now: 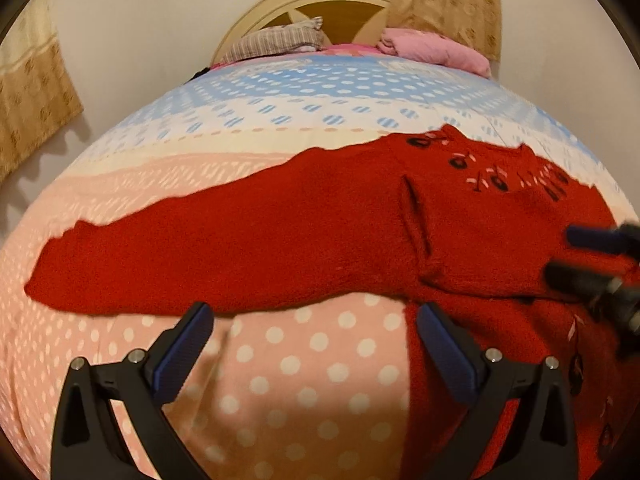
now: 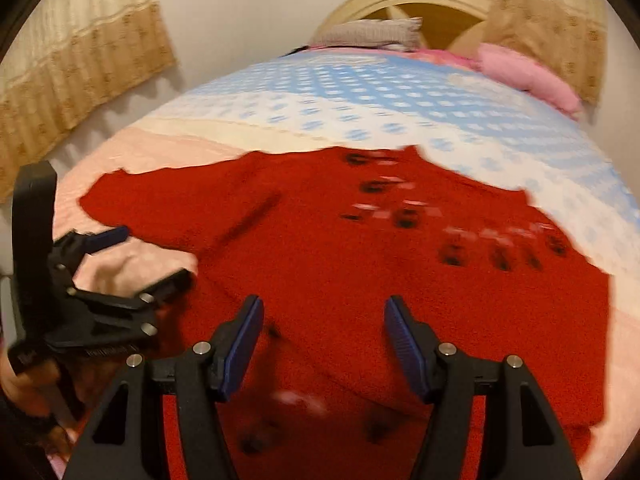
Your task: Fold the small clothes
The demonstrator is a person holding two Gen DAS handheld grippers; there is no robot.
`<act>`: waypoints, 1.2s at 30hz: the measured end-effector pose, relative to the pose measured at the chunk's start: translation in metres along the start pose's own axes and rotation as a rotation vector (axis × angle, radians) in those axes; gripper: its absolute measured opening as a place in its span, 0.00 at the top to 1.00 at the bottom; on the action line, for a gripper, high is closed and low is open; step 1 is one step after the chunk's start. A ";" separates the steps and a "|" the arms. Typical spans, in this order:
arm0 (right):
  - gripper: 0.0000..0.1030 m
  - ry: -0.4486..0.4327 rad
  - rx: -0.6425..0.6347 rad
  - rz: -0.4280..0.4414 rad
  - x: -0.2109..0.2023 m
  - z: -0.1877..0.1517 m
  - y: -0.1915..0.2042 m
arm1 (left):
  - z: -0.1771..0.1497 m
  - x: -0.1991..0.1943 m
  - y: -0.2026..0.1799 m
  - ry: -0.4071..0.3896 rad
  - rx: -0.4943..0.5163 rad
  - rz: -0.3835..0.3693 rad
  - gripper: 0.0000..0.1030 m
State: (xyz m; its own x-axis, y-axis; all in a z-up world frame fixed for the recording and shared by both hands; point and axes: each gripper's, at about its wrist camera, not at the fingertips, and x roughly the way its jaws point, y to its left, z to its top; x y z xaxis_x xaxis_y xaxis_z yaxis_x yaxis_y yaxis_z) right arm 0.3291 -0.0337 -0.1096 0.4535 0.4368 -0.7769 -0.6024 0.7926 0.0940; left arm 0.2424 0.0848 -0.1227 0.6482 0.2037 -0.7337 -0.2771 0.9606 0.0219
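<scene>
A small red knit sweater (image 1: 320, 236) with black and pink embroidery lies flat on the bed; one long sleeve stretches out to the left. It also fills the middle of the right wrist view (image 2: 340, 264). My left gripper (image 1: 316, 316) is open and empty, hovering over the polka-dot sheet just below the sleeve. My right gripper (image 2: 324, 312) is open and empty above the sweater's body. The right gripper shows at the right edge of the left wrist view (image 1: 576, 254). The left gripper shows at the left in the right wrist view (image 2: 154, 254), open beside the sleeve.
The bed sheet (image 1: 300, 364) is pink with white dots near me and blue and white farther off. A striped pillow (image 1: 276, 40) and a pink bundle (image 1: 436, 46) lie by the headboard (image 1: 320, 0). Curtains (image 2: 80, 64) hang on the walls.
</scene>
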 end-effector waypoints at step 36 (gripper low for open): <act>0.36 0.019 0.043 -0.103 -0.020 -0.025 -0.006 | -0.003 -0.015 0.065 0.006 0.010 0.128 0.00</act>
State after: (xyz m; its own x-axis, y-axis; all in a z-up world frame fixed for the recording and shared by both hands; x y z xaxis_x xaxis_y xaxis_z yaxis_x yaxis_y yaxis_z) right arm 0.3080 -0.0578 -0.1102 0.4985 0.3444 -0.7955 -0.5248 0.8503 0.0393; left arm 0.2121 0.1436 -0.1123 0.6035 0.3235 -0.7288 -0.3504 0.9286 0.1220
